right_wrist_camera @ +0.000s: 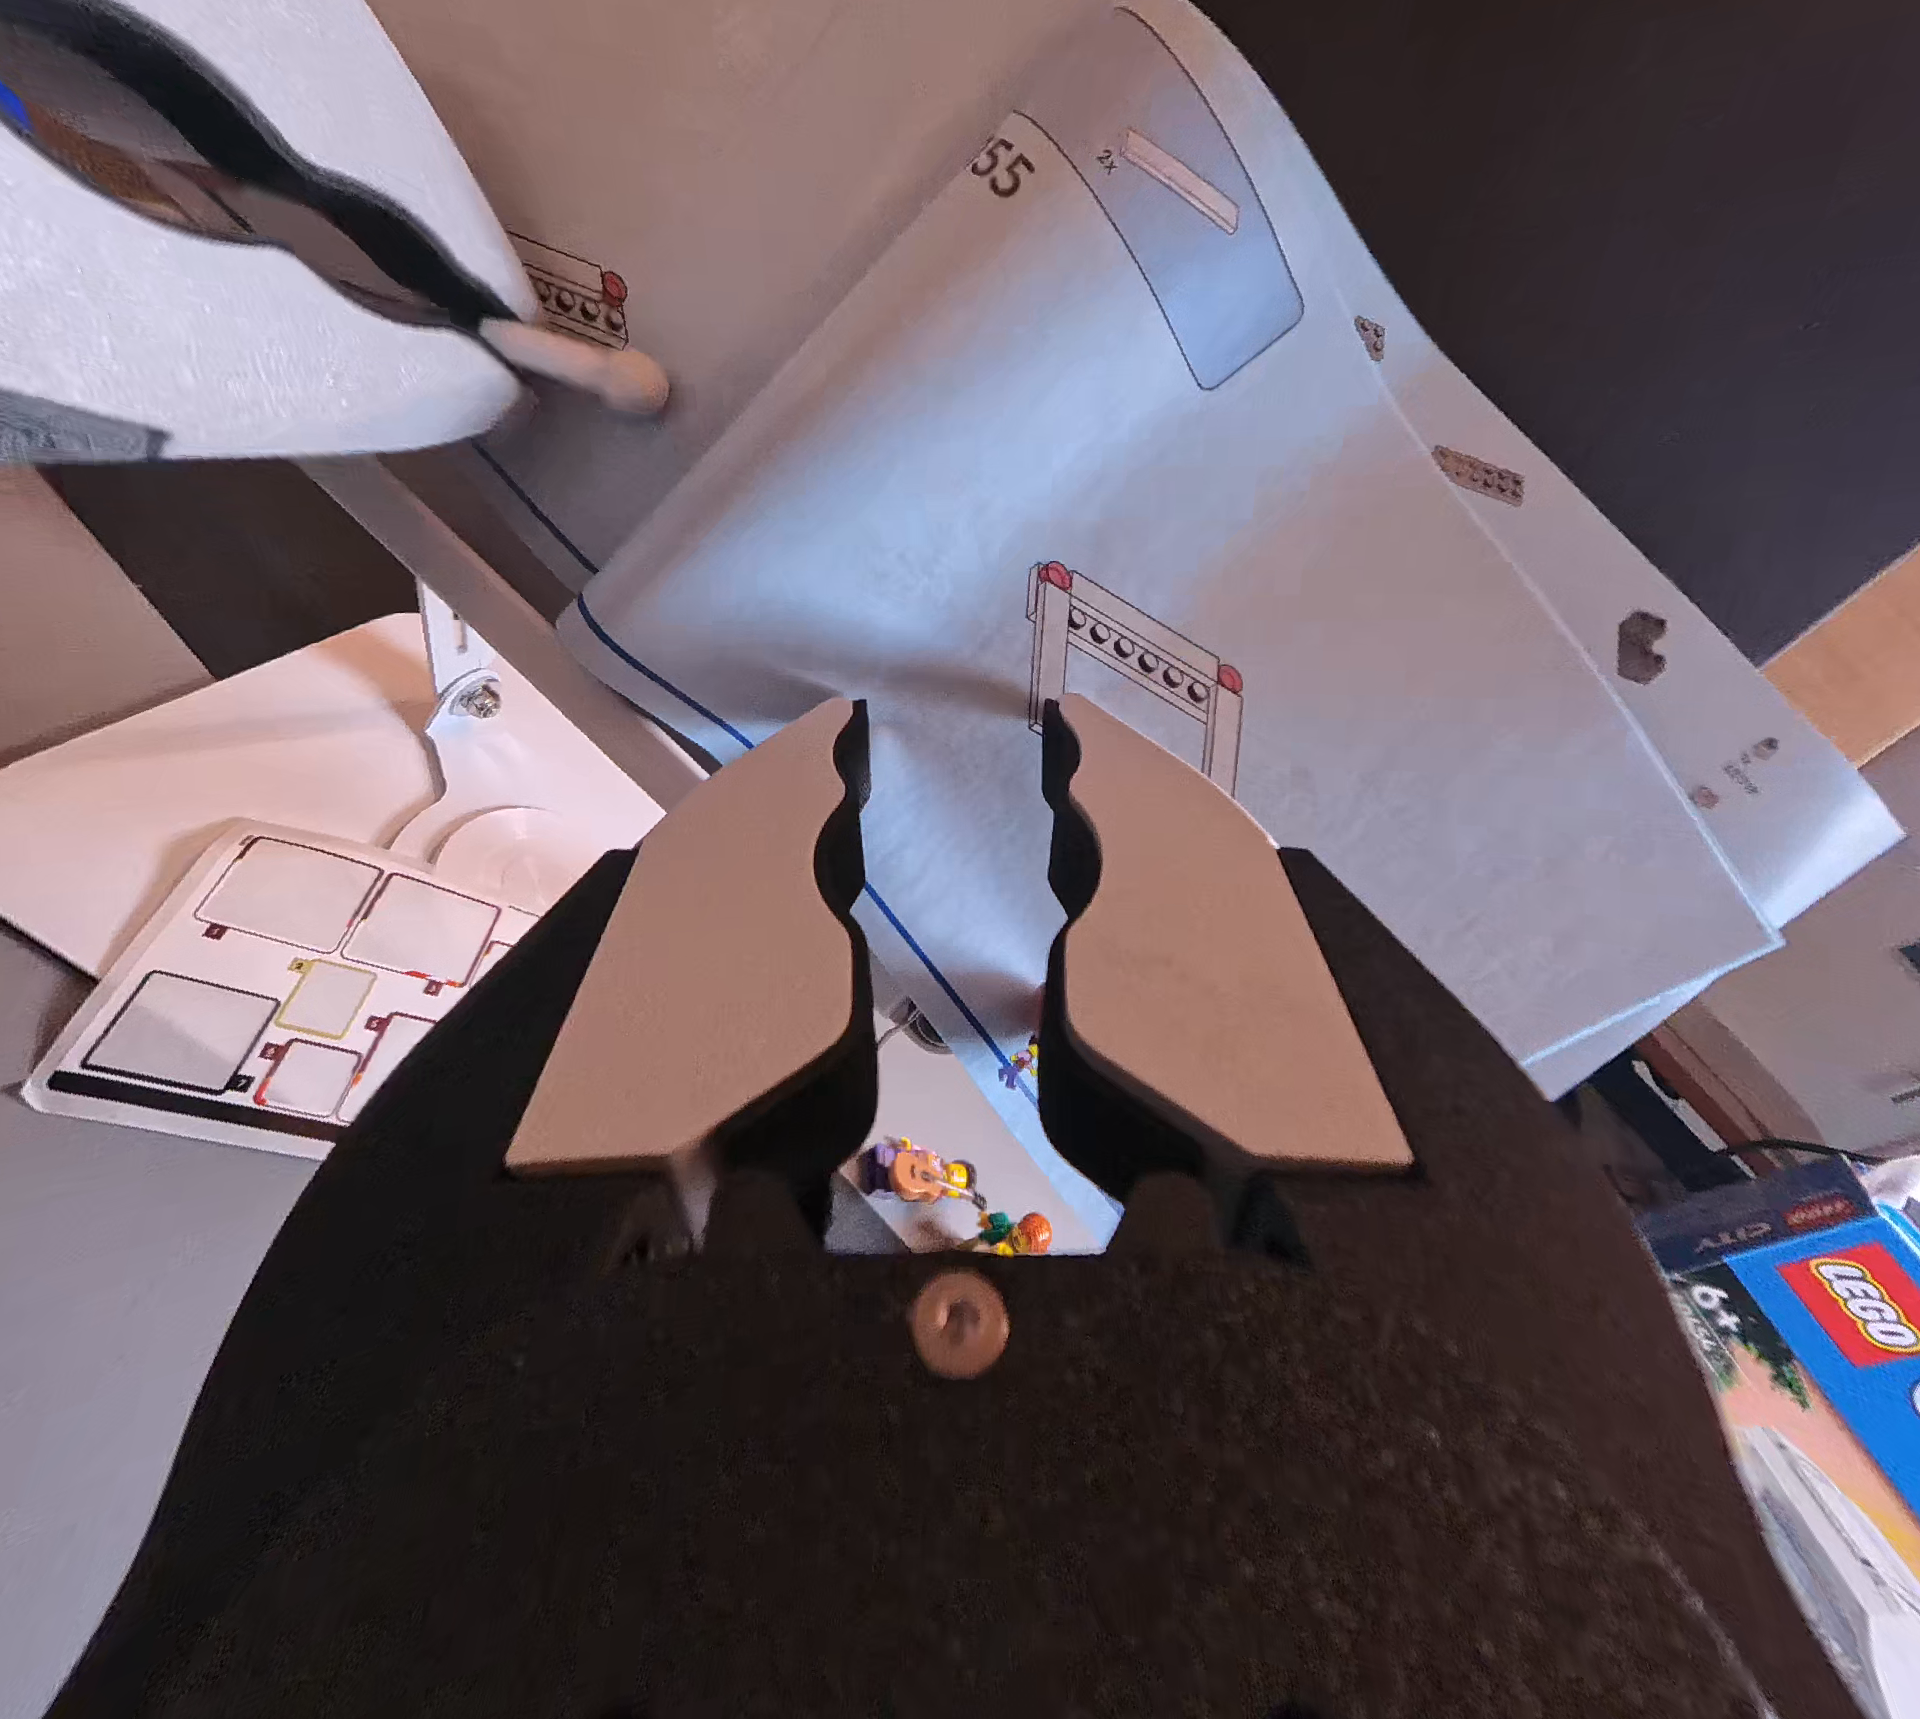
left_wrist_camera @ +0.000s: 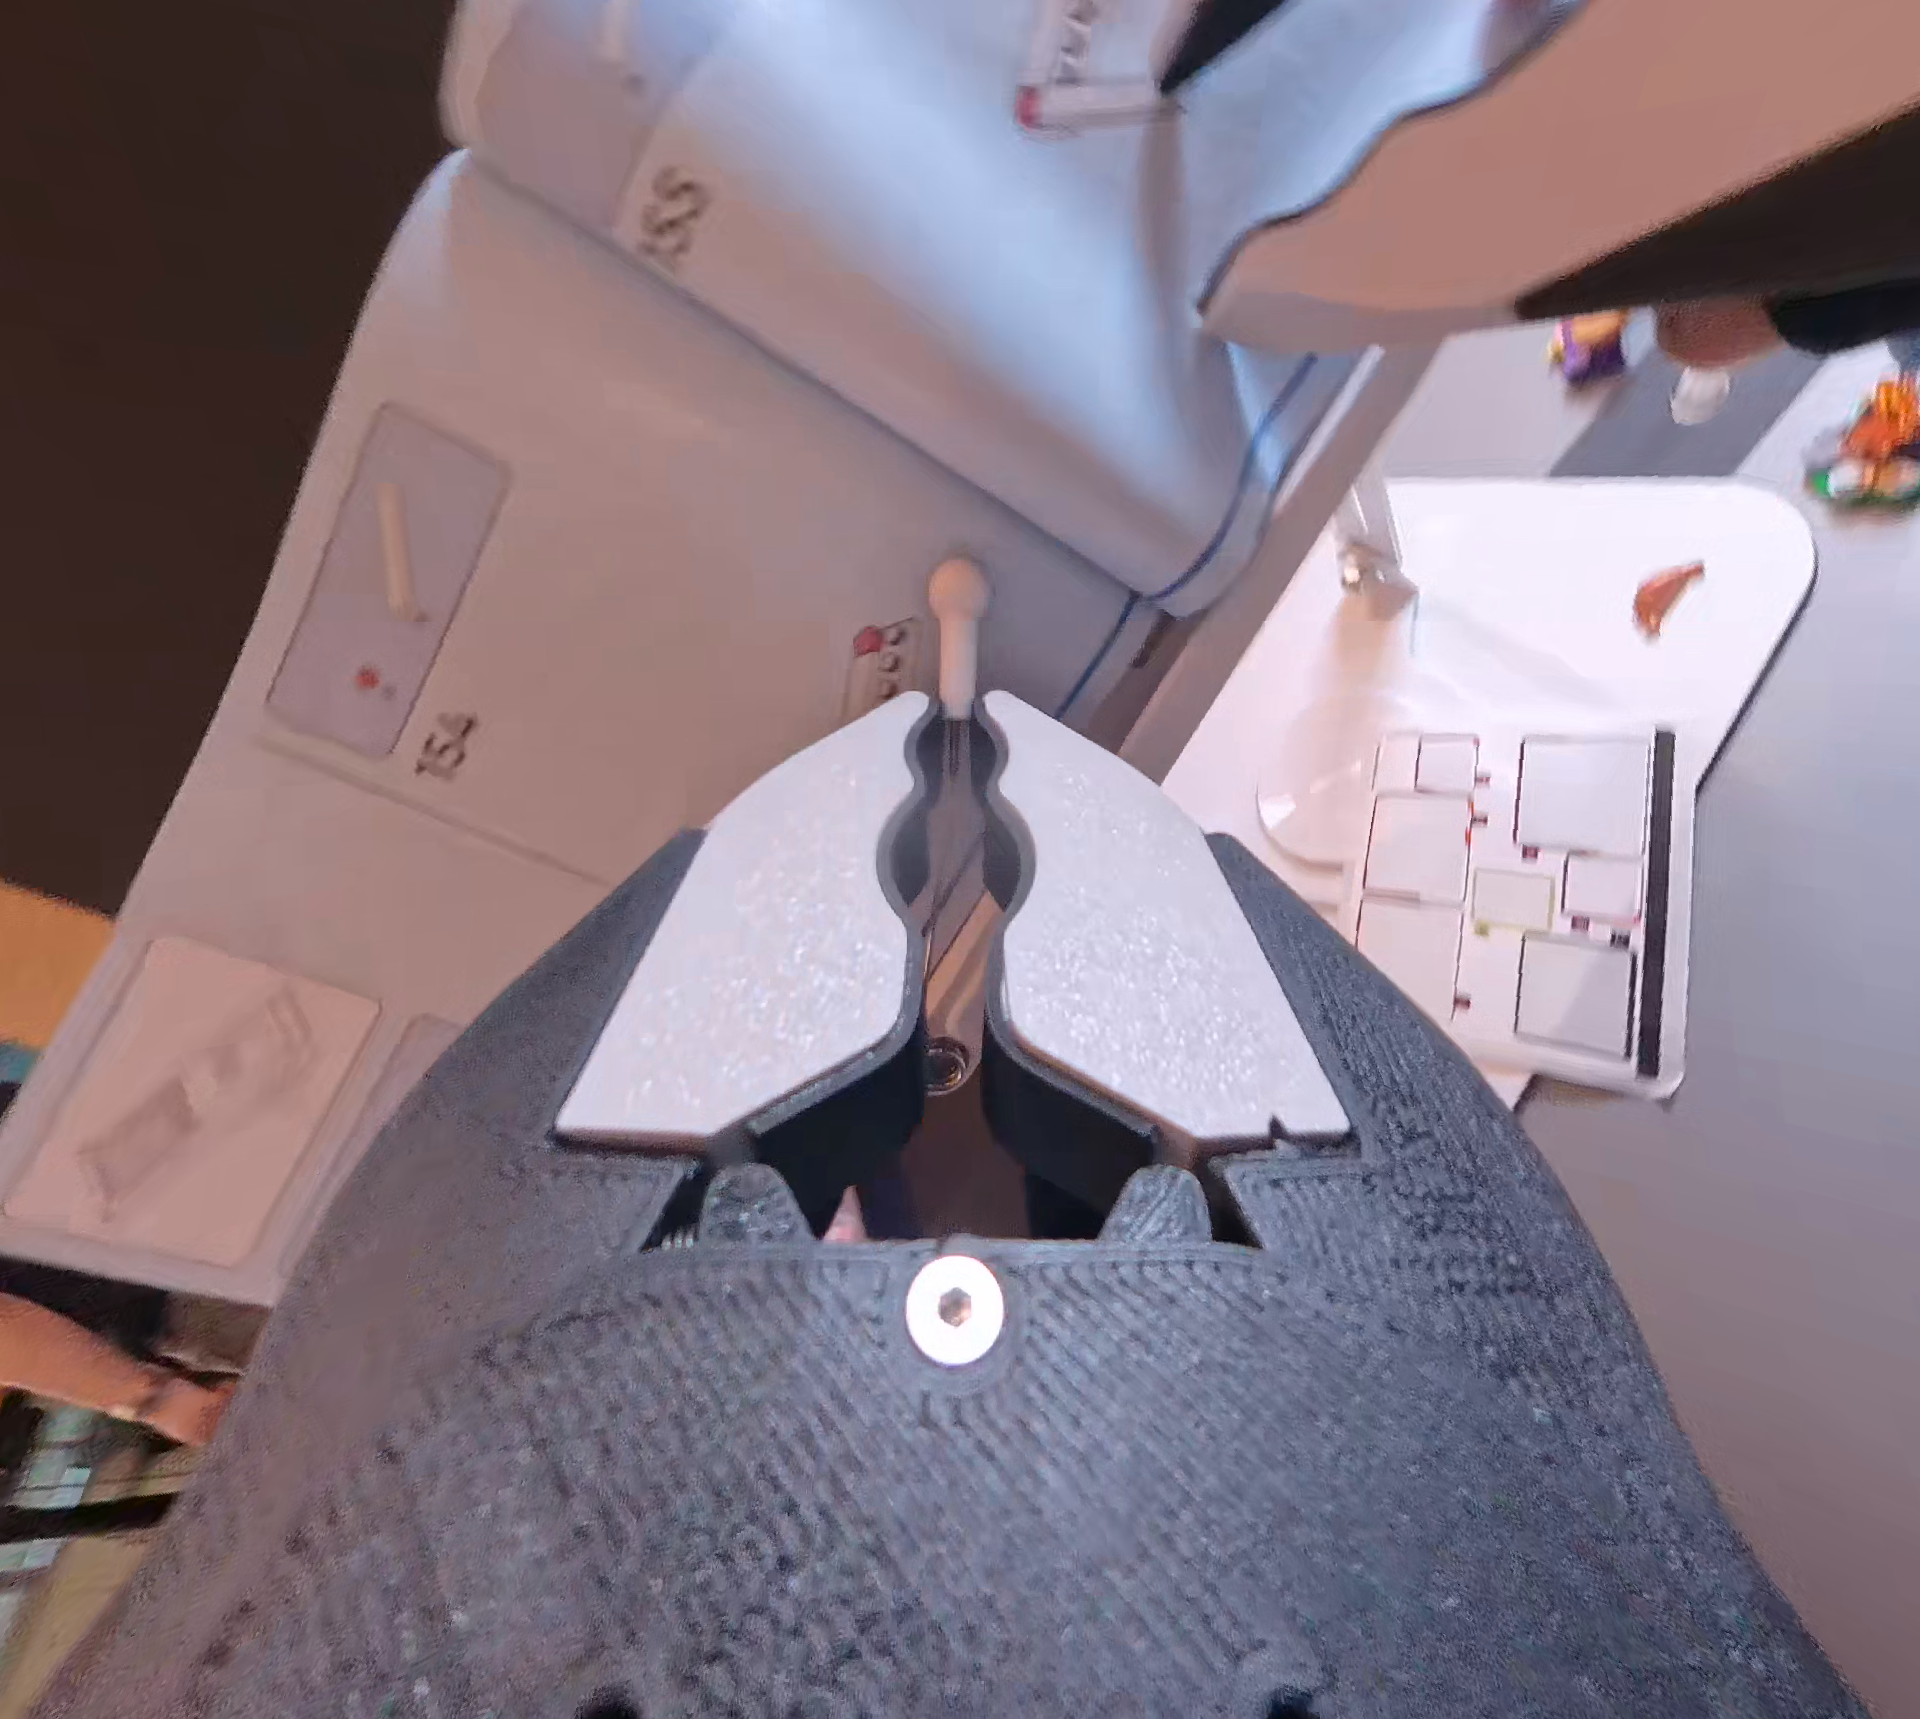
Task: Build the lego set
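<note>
Booklet (right_wrist_camera: 1039, 526) page could crumple or tear between the right fingers (right_wrist_camera: 727, 921), standing apart around it, while the left fingers (left_wrist_camera: 790, 921) pinch a stylus (left_wrist_camera: 956, 620).

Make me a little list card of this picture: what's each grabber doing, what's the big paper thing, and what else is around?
Left gripper: closed on a thin white stick with a round tip, which pokes out past the fingertips toward the page.
Right gripper: fingers apart, with a curled-up page between them; whether the pads press it is unclear.
Big paper: an open building-instruction booklet, propped on a white stand.
Nearby: a white sticker sheet, small toy figures, a blue toy-brick box.
</note>
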Demonstrator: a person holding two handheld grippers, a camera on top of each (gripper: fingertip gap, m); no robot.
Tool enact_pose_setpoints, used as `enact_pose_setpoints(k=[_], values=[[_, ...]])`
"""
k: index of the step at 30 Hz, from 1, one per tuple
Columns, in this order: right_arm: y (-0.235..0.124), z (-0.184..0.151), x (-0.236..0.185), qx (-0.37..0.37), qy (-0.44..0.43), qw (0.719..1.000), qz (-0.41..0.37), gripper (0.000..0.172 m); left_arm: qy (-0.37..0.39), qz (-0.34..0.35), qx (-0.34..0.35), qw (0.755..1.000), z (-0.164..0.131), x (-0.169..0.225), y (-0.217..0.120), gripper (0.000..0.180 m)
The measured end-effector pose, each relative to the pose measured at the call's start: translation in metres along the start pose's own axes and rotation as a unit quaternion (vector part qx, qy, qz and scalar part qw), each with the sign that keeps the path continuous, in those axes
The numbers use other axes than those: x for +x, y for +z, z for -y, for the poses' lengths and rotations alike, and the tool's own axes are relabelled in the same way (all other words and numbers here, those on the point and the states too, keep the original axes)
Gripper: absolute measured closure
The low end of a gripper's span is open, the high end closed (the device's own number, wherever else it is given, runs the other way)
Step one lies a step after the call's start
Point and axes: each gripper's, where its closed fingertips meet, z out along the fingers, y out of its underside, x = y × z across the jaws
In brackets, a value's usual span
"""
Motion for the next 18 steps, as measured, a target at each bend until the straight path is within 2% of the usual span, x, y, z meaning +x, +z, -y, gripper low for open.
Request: enact_pose_setpoints(k=[3,5,7,10,14,18], values=[[-0.001,-0.001,0.000,-0.002,-0.008,1.000,-0.002,0.141,-0.155,0.026,0.060,0.986,0.002,-0.020,-0.011,0.176],[-0.001,-0.001,0.000,-0.001,-0.010,1.000,-0.001,0.141,-0.287,0.042,0.098,0.952,-0.004,-0.037,-0.023,0.177],[-0.002,-0.002,0.001,-0.002,-0.011,1.000,0.001,0.141,-0.411,0.053,0.126,0.901,-0.019,-0.048,-0.033,0.178],[-0.002,-0.003,0.002,-0.001,-0.013,1.000,0.002,0.141,-0.567,0.066,0.151,0.807,-0.052,-0.056,-0.042,0.179],[-0.003,-0.004,0.004,-0.001,-0.008,1.000,0.004,0.141,-0.680,0.036,0.170,0.713,-0.078,-0.051,-0.045,0.178],[-0.004,-0.004,0.005,0.002,-0.012,1.000,0.002,0.141,-0.755,0.004,0.162,0.635,-0.093,-0.038,-0.048,0.177]])
